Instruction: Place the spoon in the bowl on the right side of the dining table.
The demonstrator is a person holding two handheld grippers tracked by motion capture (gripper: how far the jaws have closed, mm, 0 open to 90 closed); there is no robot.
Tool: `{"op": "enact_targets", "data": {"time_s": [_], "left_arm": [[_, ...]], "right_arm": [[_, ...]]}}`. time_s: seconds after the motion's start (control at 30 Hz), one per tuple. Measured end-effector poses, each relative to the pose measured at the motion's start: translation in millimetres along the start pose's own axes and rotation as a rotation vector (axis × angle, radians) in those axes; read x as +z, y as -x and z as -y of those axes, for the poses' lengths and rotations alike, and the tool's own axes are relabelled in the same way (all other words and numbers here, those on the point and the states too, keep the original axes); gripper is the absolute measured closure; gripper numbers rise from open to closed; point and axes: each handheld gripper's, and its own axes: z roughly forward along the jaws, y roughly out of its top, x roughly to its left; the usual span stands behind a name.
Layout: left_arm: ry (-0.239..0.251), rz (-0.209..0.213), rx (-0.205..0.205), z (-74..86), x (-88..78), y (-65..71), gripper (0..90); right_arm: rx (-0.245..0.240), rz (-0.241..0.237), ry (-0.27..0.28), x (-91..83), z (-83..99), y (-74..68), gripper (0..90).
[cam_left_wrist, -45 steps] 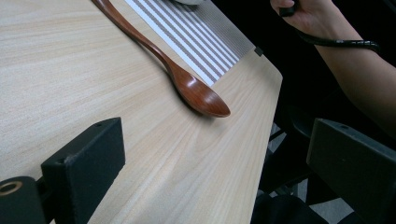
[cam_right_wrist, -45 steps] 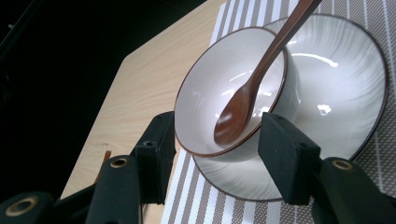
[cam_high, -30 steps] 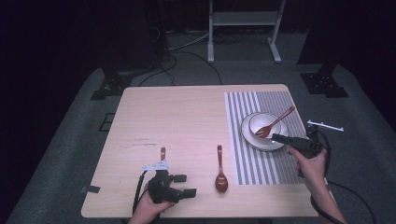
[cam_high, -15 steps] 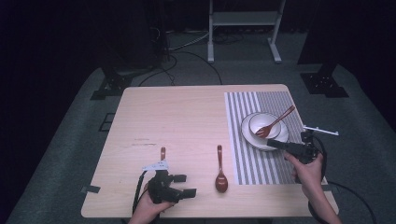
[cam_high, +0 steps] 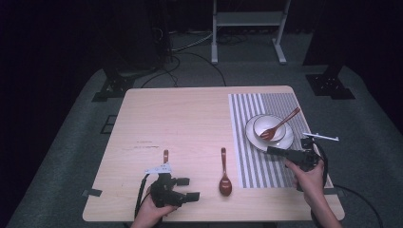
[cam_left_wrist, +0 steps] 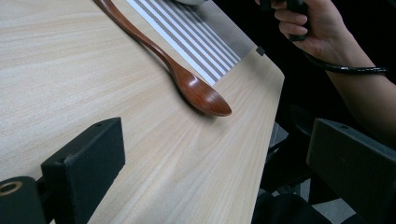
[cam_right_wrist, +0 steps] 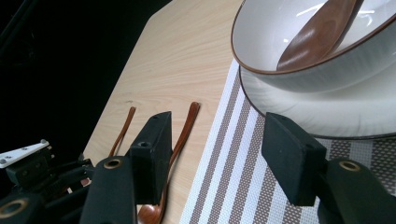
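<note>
Both claws are standing wide open, gripping nothing. The left claw [cam_high: 187, 188] is resting on the counter [cam_high: 190, 118] left of the loose spoon [cam_high: 224, 173]. The right claw [cam_high: 275, 151] is hovering just beside the bowl [cam_high: 269, 127], which is holding a second spoon [cam_high: 280, 124].

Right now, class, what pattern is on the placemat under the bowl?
Grey and white stripes on the placemat, clearest in the high view.
</note>
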Motion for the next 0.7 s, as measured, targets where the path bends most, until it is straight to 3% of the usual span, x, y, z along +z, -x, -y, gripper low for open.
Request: {"op": "enact_targets", "data": {"time_s": [0.7], "left_arm": [[-0.001,0.0,0.003,-0.1,-0.1,0.4,3.1]], "right_arm": [[-0.017,-0.033,-0.041,12.1,17.1,-9.9,41.3]]}}
